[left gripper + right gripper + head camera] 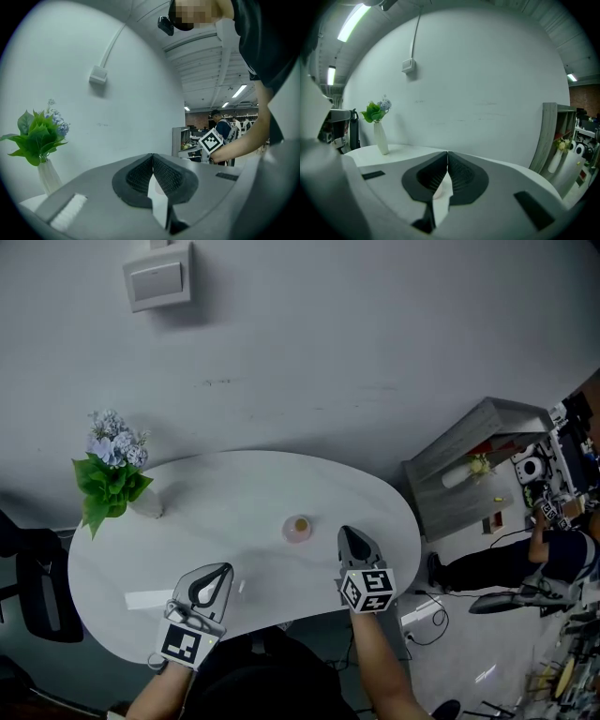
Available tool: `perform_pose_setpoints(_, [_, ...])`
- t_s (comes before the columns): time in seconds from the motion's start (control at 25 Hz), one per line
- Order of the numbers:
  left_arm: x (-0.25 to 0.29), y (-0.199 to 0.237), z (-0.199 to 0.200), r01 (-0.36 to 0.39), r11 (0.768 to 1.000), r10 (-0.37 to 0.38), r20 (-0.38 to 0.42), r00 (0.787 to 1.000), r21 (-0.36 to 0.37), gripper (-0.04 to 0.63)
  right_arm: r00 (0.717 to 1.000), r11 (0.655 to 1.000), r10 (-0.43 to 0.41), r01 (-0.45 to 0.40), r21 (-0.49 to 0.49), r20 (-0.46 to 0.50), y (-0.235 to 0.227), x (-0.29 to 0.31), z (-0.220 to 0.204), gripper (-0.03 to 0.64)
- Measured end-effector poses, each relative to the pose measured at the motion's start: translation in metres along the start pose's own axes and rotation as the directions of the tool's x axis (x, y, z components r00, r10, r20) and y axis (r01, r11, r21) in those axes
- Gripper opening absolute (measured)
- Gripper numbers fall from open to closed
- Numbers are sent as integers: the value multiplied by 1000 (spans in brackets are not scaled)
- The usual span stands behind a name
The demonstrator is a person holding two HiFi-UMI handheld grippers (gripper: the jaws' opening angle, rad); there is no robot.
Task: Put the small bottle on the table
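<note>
While both grippers hang over the near edge in the head view, the small bottle (298,528) stands upright on the white table (234,479). It is toward the near edge, right of the middle, just left of the right gripper (347,532) and apart from it. The left gripper (223,570) is over the near-left part. A vase of flowers (117,479) stands at the far-left edge.

Left gripper view: its jaws are pressed together with nothing between them.

Right gripper view: its jaws are likewise closed and empty.
</note>
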State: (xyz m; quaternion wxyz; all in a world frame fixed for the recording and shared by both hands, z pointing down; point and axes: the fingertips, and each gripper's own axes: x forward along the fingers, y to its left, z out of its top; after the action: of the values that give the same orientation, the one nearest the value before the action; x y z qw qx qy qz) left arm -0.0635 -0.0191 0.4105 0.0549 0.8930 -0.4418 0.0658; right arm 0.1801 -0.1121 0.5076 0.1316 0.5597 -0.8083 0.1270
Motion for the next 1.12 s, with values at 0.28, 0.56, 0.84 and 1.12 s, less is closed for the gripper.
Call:
perform_pose_setpoints(0.28, [2, 4, 15, -7, 1000, 7, 36, 999, 7, 5, 995, 999, 6, -1, -53, 101, -2, -25, 58, 8])
perform_pose_setpoints(0.56, [1, 12, 28, -29, 1000, 28, 60, 998, 3, 6, 982, 995, 19, -1, -95, 190, 5, -57, 106, 8])
perform_pose_setpoints(0.84, [1, 16, 35, -37, 999, 36, 80, 996, 5, 5, 963, 992, 11, 23, -121, 269, 13, -94, 136, 8])
perform_pose_setpoints(1.12, [0, 18, 42, -43, 999, 42, 97, 994, 2, 6, 951, 987, -31, 78, -140, 308, 17, -128, 143, 8])
